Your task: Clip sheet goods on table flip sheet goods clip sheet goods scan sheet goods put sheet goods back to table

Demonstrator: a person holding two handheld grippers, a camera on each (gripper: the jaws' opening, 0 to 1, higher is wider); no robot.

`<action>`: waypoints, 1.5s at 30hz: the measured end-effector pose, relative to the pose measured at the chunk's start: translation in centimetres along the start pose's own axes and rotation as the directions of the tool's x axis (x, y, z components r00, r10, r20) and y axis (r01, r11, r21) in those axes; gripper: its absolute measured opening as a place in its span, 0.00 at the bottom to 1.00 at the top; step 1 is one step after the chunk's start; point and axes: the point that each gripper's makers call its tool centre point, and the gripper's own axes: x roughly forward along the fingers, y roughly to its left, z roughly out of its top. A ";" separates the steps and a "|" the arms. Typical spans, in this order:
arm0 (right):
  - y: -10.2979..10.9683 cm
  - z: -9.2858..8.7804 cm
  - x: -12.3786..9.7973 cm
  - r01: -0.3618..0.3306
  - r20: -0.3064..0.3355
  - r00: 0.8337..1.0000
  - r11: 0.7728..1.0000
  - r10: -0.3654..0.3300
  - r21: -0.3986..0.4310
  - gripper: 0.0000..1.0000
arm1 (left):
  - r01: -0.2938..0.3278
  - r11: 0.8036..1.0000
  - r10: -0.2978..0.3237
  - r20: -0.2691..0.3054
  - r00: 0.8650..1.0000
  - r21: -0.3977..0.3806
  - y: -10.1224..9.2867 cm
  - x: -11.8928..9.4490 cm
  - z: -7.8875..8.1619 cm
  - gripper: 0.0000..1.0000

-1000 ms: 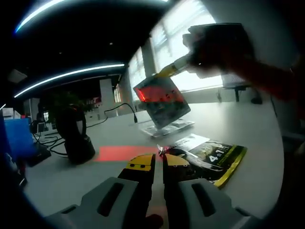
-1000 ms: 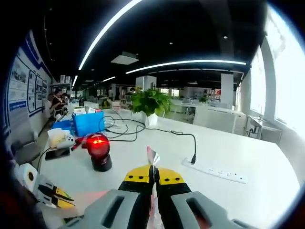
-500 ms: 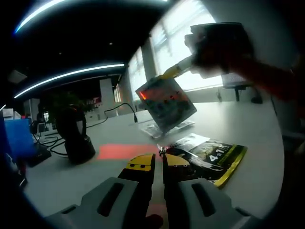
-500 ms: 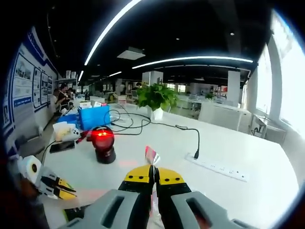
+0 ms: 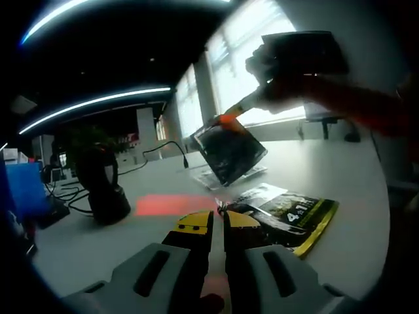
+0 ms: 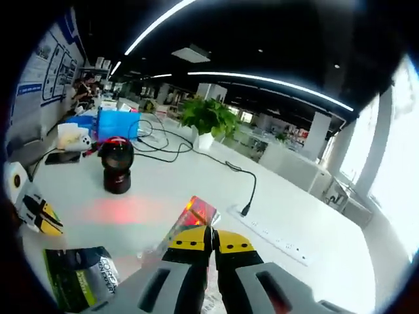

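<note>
The black-and-yellow packet lying on the white table reads "4 in 1"; it sits at two o'clock of the left gripper, whose jaws are pressed together on nothing. The right gripper is clamped on a dark sheet packet, held in the air above the table, with the scanner at ten o'clock.

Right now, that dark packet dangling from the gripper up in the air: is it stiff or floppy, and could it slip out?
The packet hangs flat from one pinched corner without drooping, so it is probably thin, fairly stiff and light. Its surface looks glossy, so it may be slippery; the right gripper pinches only a corner, so a quick swing might twist it loose. The black and yellow packet lies flat on the table.
</note>
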 end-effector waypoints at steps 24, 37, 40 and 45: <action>-2.5 -6.4 5.3 0.044 -0.129 0.991 0.998 -0.039 0.036 0.00 | 0.007 1.000 -0.007 0.002 1.000 -0.002 -0.3 0.0 -0.1 0.00; -2.6 -8.3 6.5 0.042 -0.151 0.988 0.999 -0.044 -0.016 0.00 | 0.010 1.000 -0.010 0.003 1.000 -0.002 -0.4 0.0 -0.2 0.00; -2.8 -9.0 6.7 0.041 -0.164 0.986 0.999 -0.043 -0.014 0.00 | 0.010 1.000 -0.010 0.003 1.000 -0.001 -0.5 -0.1 -0.2 0.00; -2.9 -9.9 7.2 0.029 -0.177 0.984 1.000 -0.030 -0.007 0.00 | 0.011 1.000 -0.011 0.001 1.000 -0.001 -0.5 -0.1 -0.1 0.00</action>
